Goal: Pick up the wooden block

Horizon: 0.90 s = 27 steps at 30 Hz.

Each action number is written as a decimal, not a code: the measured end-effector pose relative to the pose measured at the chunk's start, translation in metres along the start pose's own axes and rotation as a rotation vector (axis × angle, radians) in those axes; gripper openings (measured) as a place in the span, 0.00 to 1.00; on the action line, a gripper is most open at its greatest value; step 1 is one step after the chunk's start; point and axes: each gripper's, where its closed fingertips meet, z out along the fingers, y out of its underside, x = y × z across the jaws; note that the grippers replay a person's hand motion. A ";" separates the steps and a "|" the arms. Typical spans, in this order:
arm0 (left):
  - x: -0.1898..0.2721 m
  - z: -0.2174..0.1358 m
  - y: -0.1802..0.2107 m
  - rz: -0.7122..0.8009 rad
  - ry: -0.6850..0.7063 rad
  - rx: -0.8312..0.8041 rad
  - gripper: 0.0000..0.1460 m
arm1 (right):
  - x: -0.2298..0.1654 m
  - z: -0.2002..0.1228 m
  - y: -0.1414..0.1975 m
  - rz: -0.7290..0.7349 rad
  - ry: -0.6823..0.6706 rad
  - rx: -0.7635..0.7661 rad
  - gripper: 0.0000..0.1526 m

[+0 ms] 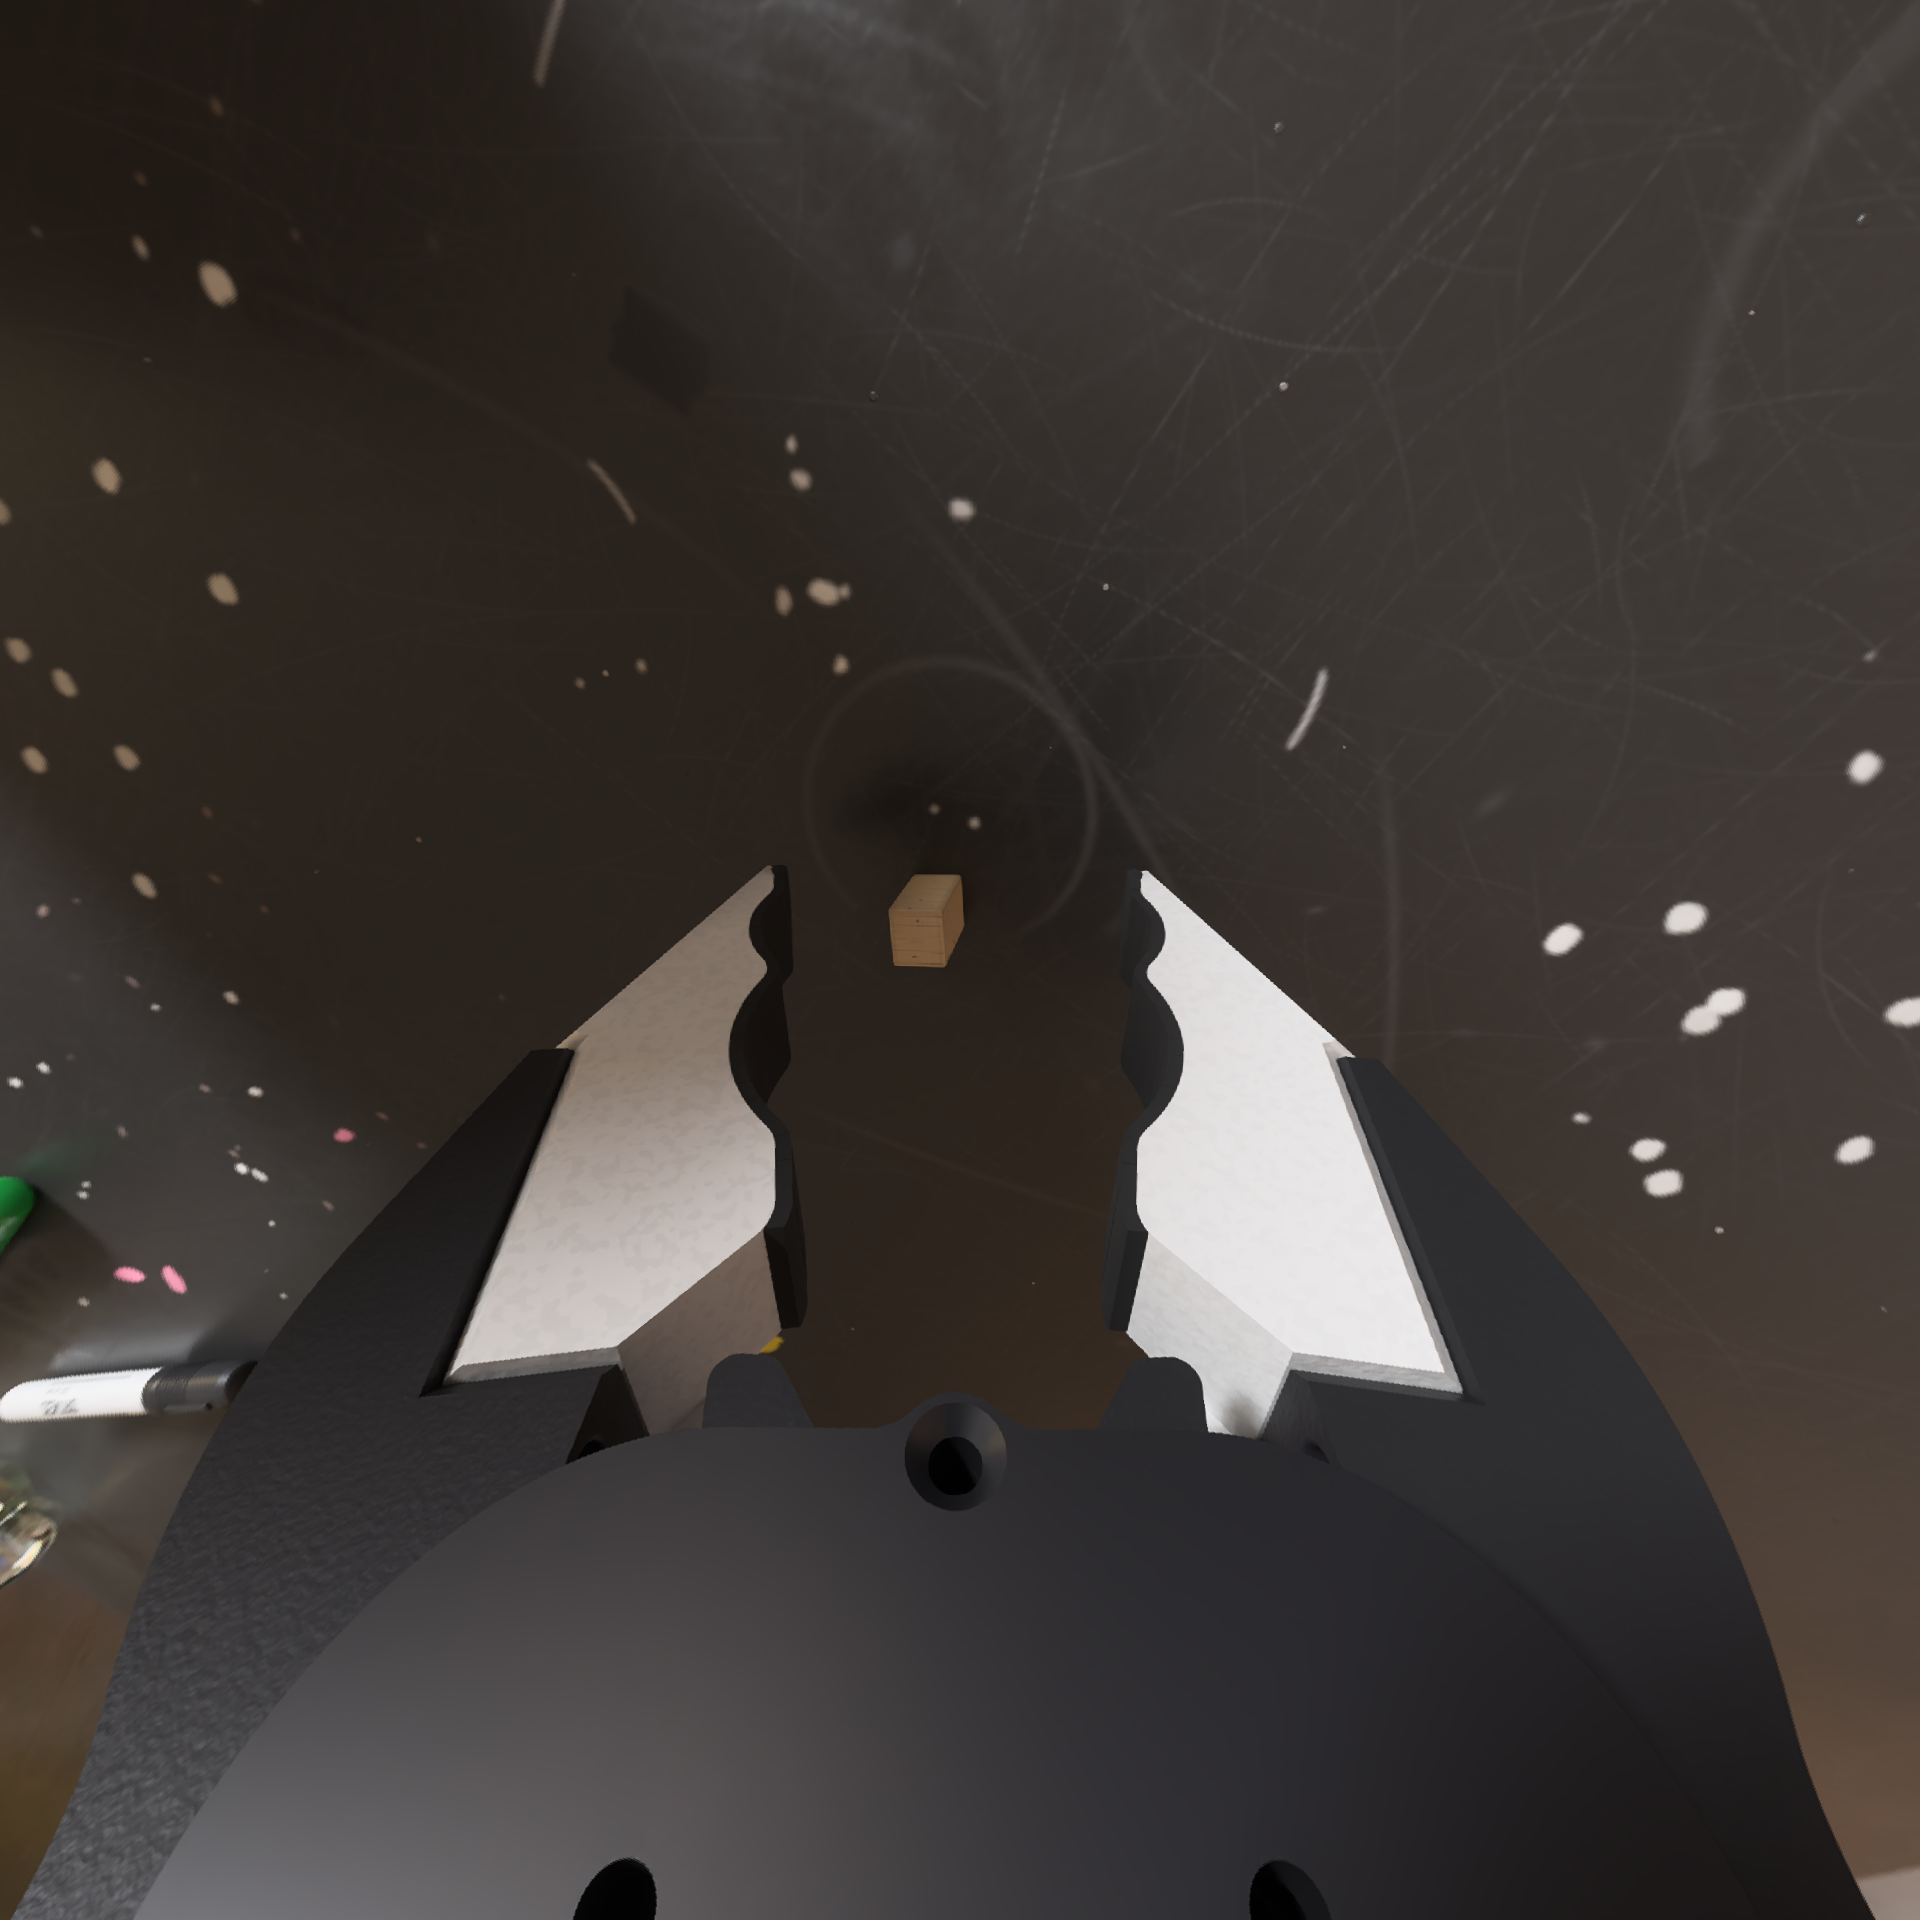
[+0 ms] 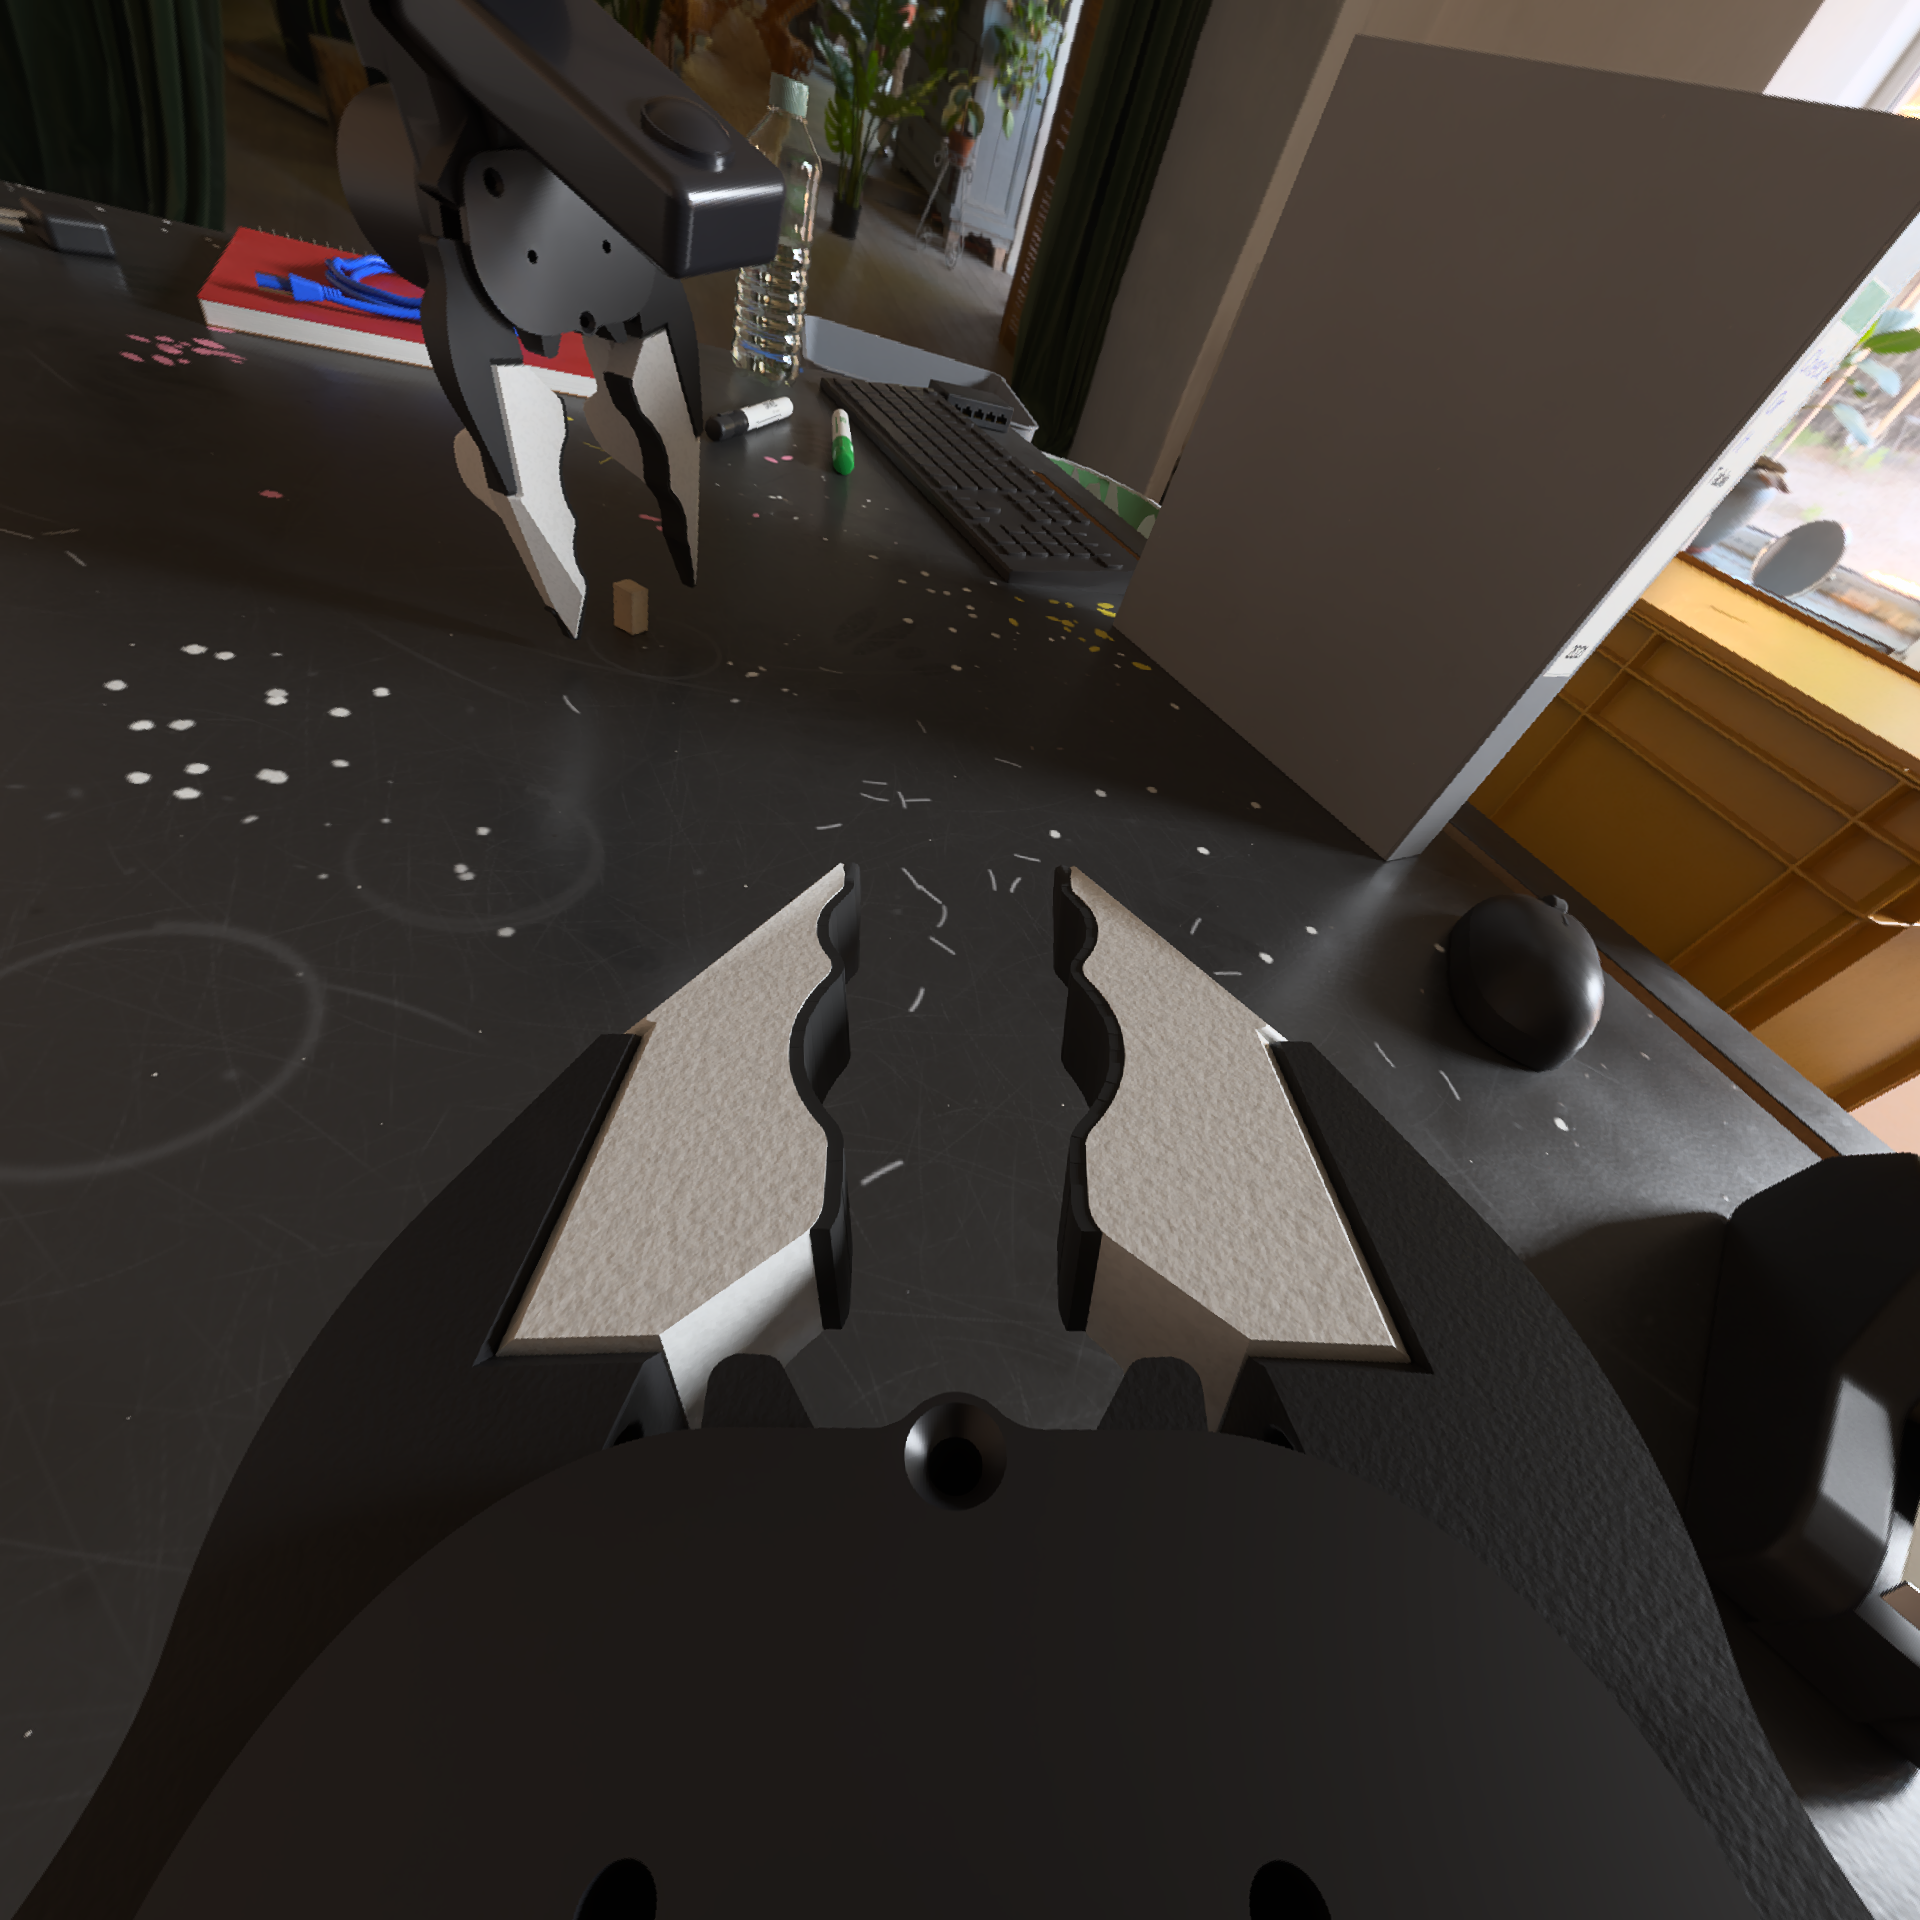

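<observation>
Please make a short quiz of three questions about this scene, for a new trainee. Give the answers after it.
1. True or false: the left gripper is already shut on the wooden block.
2. Multiple choice: in the right wrist view, what lies on the table to the right of the right gripper? A) a black computer mouse B) a red book C) a clear bottle
3. Fill in: the marker with the green cap lies just left of the black ______.

Key
1. False. Its jaws stand open above the block, which rests on the table.
2. A, the black computer mouse.
3. keyboard; the marker with the green cap lies beside it.
</observation>
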 end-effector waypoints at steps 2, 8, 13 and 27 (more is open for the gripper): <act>0.001 0.001 0.001 -0.004 0.038 -0.010 0.46 | 0.000 0.000 0.000 0.000 -0.001 0.001 0.24; -0.007 0.004 0.006 -0.044 0.069 -0.048 0.51 | -0.003 0.000 -0.001 -0.007 -0.009 0.001 0.24; -0.012 0.003 0.008 -0.069 0.037 -0.040 0.52 | -0.005 -0.001 -0.002 -0.006 -0.017 0.007 0.23; 0.003 0.003 0.005 -0.116 0.158 -0.022 0.65 | -0.004 -0.001 -0.002 -0.009 -0.012 0.005 0.23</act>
